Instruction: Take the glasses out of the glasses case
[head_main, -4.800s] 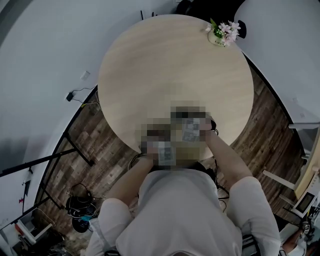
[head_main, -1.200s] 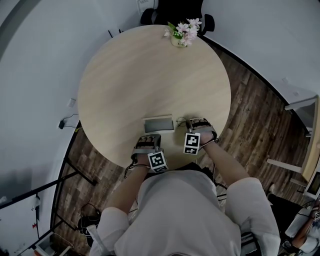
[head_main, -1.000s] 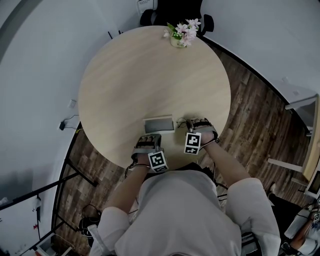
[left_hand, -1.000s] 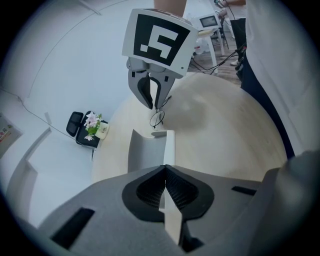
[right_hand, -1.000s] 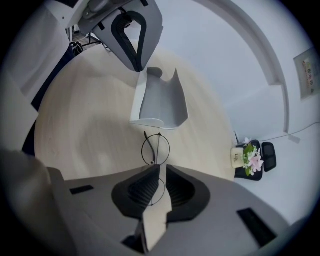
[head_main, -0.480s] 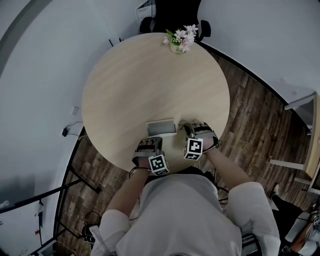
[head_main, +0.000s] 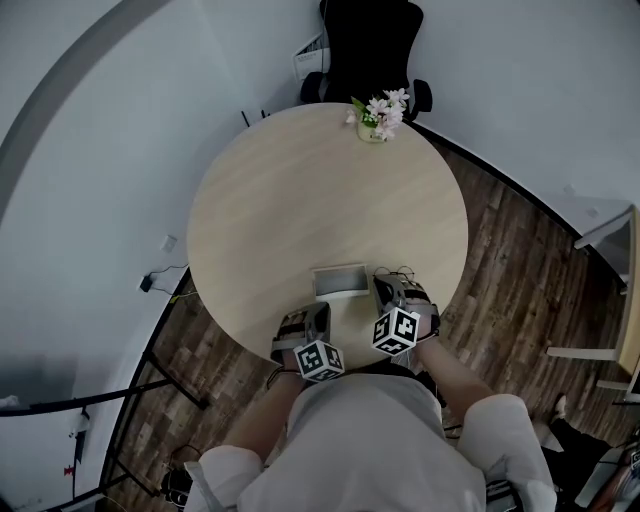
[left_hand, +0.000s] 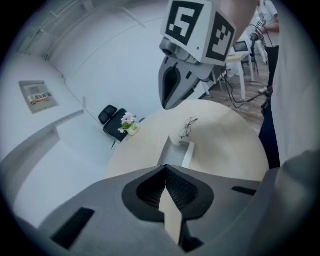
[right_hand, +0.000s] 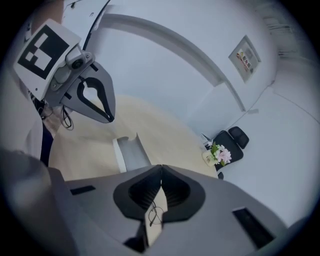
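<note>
From where I sit, the job looks done, or as good as done. The glasses lie out on the tabletop, just beside the glasses case and, as far as I can tell, not touching it. In the head view the case sits near the six o'clock edge of the round tabletop, right in front of me. The glasses are at the case's three o'clock. The case stands open with its grey inside facing up, and I see nothing in it.

My left tongs are closed tip to tip with nothing between them, and their view looks down over the case from the near edge. My right tongs are also pinched together and empty. The glasses show through the slot under the jaws in the right gripper view, but they lie on the wood below, not in the grip. The left gripper view bears that out, with the right tongs hanging in the air well clear of the glasses. Both tongs hover around six o'clock, touching neither the case nor the glasses.

In my judgement little is left. I might close the case, though the task does not ask for it. The flowers at the one o'clock rim play no part.
</note>
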